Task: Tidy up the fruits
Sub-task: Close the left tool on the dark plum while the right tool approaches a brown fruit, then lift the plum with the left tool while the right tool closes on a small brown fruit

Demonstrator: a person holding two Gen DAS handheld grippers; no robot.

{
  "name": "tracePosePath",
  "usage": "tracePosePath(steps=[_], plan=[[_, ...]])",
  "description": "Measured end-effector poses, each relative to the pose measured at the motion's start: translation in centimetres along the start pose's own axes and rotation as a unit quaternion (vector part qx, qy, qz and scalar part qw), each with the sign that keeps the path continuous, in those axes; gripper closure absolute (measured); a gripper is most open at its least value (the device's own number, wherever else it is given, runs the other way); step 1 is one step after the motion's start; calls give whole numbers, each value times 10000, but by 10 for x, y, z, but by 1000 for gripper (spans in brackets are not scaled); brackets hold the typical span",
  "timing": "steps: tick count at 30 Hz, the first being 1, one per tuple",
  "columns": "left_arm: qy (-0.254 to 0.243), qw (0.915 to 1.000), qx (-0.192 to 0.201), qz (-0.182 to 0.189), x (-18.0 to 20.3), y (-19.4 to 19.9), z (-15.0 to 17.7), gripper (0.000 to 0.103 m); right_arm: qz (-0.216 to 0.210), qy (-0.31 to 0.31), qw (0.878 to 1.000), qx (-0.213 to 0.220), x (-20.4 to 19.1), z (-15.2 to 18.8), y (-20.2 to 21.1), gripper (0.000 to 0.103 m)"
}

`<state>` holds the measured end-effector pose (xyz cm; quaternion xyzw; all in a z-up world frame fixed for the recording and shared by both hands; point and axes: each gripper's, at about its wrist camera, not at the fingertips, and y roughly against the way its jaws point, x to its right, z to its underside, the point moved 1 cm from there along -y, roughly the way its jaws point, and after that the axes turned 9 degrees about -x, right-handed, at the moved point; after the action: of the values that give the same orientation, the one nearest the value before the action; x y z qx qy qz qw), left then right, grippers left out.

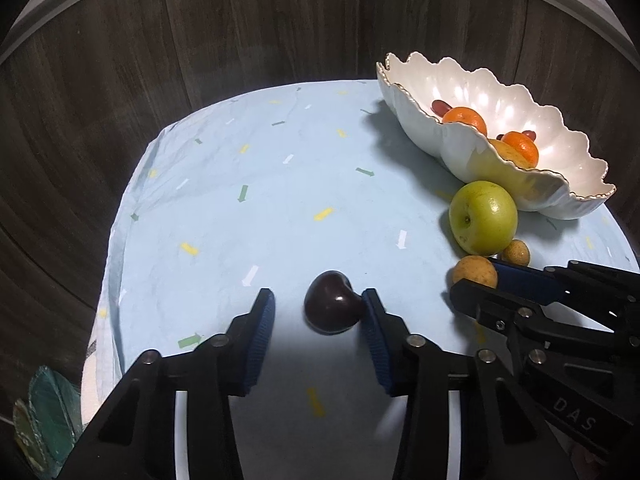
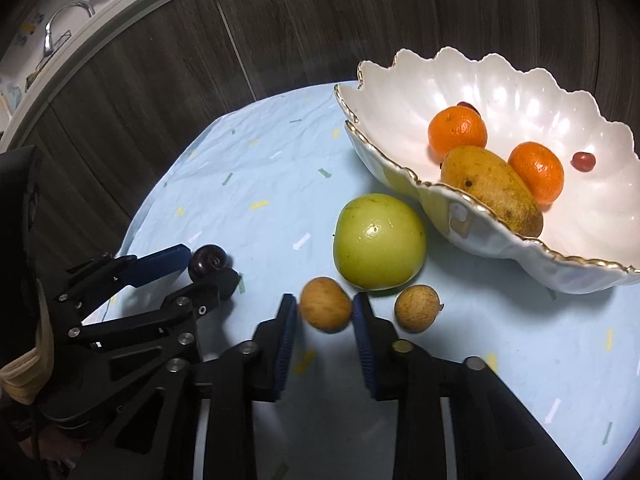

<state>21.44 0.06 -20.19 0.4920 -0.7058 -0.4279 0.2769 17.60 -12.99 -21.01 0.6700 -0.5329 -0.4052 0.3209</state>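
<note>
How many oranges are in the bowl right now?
2. One orange sits toward the bowl's back; the other orange is right of the mango. More may be hidden.

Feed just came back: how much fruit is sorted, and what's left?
Done: a mango, two oranges and small red fruits sit in the bowl. In hand: the left tool brackets the dark plum, the right tool a small brown fruit. Left: the green apple and another brown fruit.

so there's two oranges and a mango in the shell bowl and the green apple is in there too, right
Not quite. The green apple is not in the shell bowl; it sits on the tablecloth beside it. The two oranges and the mango are inside, as the right wrist view shows.
</note>
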Motion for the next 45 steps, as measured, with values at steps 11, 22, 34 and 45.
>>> tracePosePath(steps=[11, 22, 34, 45], plan=[[-95, 9999, 19, 90, 5, 2, 1, 75, -5, 5, 10000, 21, -3, -1, -2, 75], [-8, 9999, 126, 60, 3, 18, 1, 75, -7, 61, 9999, 124, -7, -1, 15, 76], [142, 9995, 287, -16, 7, 49, 3, 75, 11, 107, 9993, 367, -11, -2, 45, 76], [176, 9988, 457, -66, 19, 74, -5, 75, -70, 37, 9978, 658, -5, -8, 75, 76]])
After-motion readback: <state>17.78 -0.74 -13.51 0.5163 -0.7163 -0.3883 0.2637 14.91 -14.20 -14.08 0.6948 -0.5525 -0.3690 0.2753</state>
